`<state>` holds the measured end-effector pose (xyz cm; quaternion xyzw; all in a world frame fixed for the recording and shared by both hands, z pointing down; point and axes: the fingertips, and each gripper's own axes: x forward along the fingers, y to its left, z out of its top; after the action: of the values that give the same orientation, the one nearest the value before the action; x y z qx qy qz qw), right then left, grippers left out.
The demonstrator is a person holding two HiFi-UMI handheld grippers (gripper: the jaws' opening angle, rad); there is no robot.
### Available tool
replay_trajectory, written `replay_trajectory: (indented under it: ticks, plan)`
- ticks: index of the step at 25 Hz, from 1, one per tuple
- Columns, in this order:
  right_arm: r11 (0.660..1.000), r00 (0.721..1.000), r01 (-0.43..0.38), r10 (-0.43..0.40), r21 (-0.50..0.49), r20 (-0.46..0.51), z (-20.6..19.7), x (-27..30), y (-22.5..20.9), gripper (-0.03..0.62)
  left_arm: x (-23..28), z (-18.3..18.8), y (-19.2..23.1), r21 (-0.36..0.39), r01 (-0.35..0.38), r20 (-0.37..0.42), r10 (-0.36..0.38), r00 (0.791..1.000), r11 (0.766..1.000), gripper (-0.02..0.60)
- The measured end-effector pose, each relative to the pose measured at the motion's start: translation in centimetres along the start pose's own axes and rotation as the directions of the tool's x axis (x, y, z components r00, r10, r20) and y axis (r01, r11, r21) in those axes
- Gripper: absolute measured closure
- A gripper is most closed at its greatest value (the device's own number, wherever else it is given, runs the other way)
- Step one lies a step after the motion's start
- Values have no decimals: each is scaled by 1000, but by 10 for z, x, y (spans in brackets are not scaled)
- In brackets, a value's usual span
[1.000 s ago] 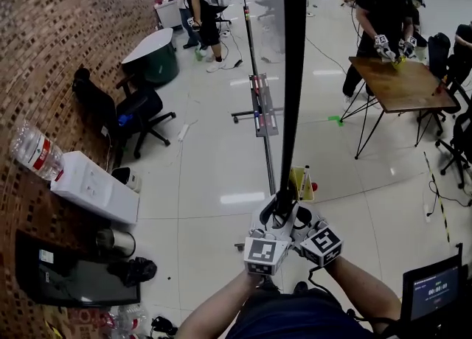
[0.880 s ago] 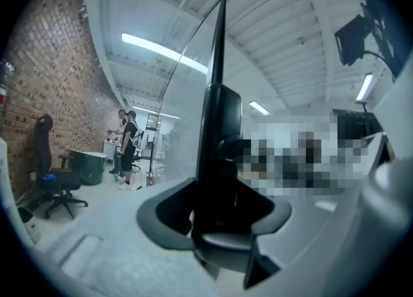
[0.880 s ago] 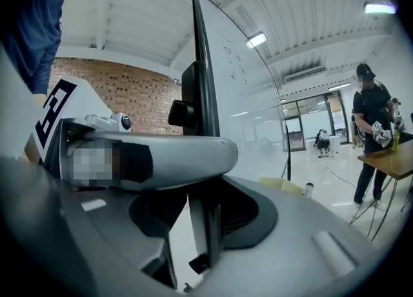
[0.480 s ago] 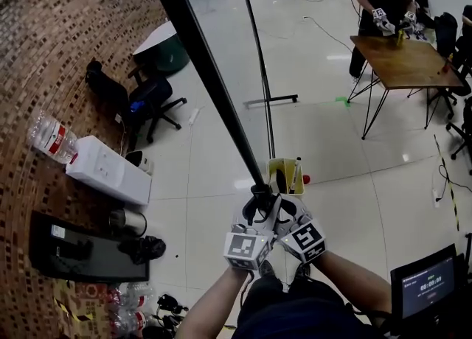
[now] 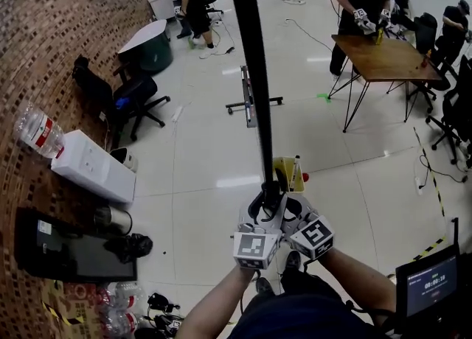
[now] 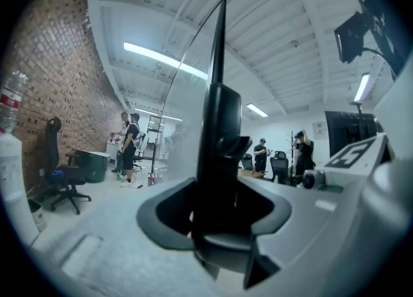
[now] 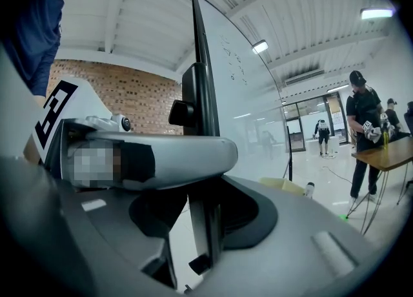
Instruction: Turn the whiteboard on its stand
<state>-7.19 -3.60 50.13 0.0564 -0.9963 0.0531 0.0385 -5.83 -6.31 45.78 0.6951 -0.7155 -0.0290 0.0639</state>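
Observation:
The whiteboard (image 5: 254, 72) shows edge-on in the head view as a long black bar rising from my hands. Both grippers hold its lower frame close together. My left gripper (image 5: 267, 203) has the black frame (image 6: 218, 115) between its jaws, pads against it, and the jaws are easing open slightly. My right gripper (image 5: 286, 211) is shut on the same frame edge (image 7: 201, 102), and the white writing surface (image 7: 248, 95) stretches away to the right. The stand's foot (image 5: 251, 102) rests on the glossy floor beyond.
A yellow bin (image 5: 289, 174) stands just past my hands. A water dispenser (image 5: 92, 166) and an office chair (image 5: 125, 98) line the brick wall on the left. A wooden table (image 5: 387, 57) with a person at it is far right. A monitor (image 5: 431, 286) sits near right.
The board's edge leaned to the left half a second ago and now stands closer to upright again. Both grippers have stayed on its lower frame.

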Motion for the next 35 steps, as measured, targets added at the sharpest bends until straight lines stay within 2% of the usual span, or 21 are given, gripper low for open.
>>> replay_trajectory:
  ticks: [5,12,18,25,31,35]
  plan:
    - [999,999,44,-44,-16,-8,3,-30,14,436,-20,-5,-27,-6,66,17,-66,998,998,377]
    - [999,999,35,-35,-12,-27,-3,-64,49,436,-60,-12,-56,2,98,3,-98,995,995,376]
    - [1000,1000,24,-24,-14,-13,-5,-81,79,436,-91,-12,-70,21,67,-12,-67,998,998,382]
    - [1000,1000,-28,28,-12,-5,-9,-111,113,436,-125,-8,-96,17,-28,-16,28,999,999,391]
    - [1000,1000,-29,29,-5,-7,-9,-128,129,434,-142,-19,-110,25,-16,-18,17,1000,1000,393]
    - [1000,1000,-26,26,-6,-17,-13,-135,144,436,-159,-14,-115,-1,-30,-22,30,999,1000,391]
